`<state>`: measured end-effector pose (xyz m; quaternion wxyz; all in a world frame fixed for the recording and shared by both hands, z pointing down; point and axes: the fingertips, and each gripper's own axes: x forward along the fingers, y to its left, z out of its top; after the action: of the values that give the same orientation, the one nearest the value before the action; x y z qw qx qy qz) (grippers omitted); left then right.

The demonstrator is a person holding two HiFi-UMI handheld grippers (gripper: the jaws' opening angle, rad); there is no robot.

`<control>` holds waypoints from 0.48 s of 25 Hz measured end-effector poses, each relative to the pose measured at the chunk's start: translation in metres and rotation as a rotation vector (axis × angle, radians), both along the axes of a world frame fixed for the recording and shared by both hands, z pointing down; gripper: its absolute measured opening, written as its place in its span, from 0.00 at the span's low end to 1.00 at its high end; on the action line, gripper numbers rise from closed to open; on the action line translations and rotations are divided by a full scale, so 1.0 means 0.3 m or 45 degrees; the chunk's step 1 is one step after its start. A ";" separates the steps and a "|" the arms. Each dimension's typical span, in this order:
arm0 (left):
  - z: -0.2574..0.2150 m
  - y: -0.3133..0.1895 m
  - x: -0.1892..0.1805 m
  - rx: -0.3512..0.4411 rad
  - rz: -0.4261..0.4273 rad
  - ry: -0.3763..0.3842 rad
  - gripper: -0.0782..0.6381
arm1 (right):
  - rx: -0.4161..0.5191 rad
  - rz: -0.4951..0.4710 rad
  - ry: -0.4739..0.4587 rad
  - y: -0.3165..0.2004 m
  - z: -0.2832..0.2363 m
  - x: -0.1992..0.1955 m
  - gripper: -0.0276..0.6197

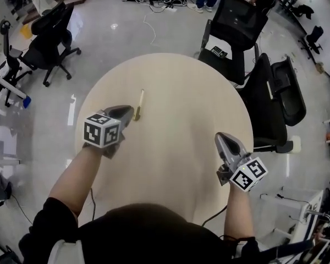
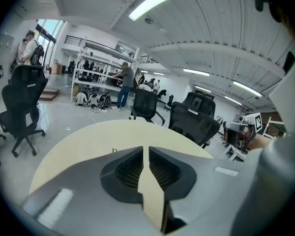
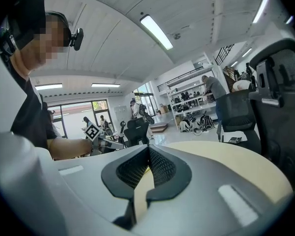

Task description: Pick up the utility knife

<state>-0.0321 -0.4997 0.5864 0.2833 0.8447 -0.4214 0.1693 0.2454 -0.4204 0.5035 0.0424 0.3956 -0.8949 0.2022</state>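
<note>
Logged left claw (image 1: pixel 127 113) pinched shut, nothing between its jaws, tip low over the table (image 1: pixel 176 92) and just short of the utility knife (image 1: pixel 138 104). Found utility knife lying flat, slim, lengthwise away from the person, on the left half of the table, its near end just beside the claw tip. Judged main risk: arriving shut, so shoving the utility knife ahead or spinning it instead of straddling it; needs opening first. Expect also scraping the table or skating off, given how low the handle sits. Logged right claw (image 1: pixel 224 139) likewise closed and empty, well apart near the right rim; no bracing from there.
</note>
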 end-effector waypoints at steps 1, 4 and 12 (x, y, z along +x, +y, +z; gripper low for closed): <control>0.040 -0.034 -0.001 -0.025 -0.009 -0.021 0.13 | -0.004 -0.005 0.002 -0.038 0.023 0.000 0.06; 0.169 -0.139 -0.003 -0.096 -0.027 -0.089 0.20 | -0.011 -0.015 -0.003 -0.168 0.092 0.000 0.06; 0.477 -0.385 0.031 -0.227 -0.019 -0.284 0.39 | 0.021 -0.080 -0.011 -0.526 0.282 0.023 0.07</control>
<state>-0.0227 -0.6151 0.7296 0.3101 0.7889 -0.4400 0.2966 0.2523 -0.5783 0.5882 0.0416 0.3668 -0.9086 0.1953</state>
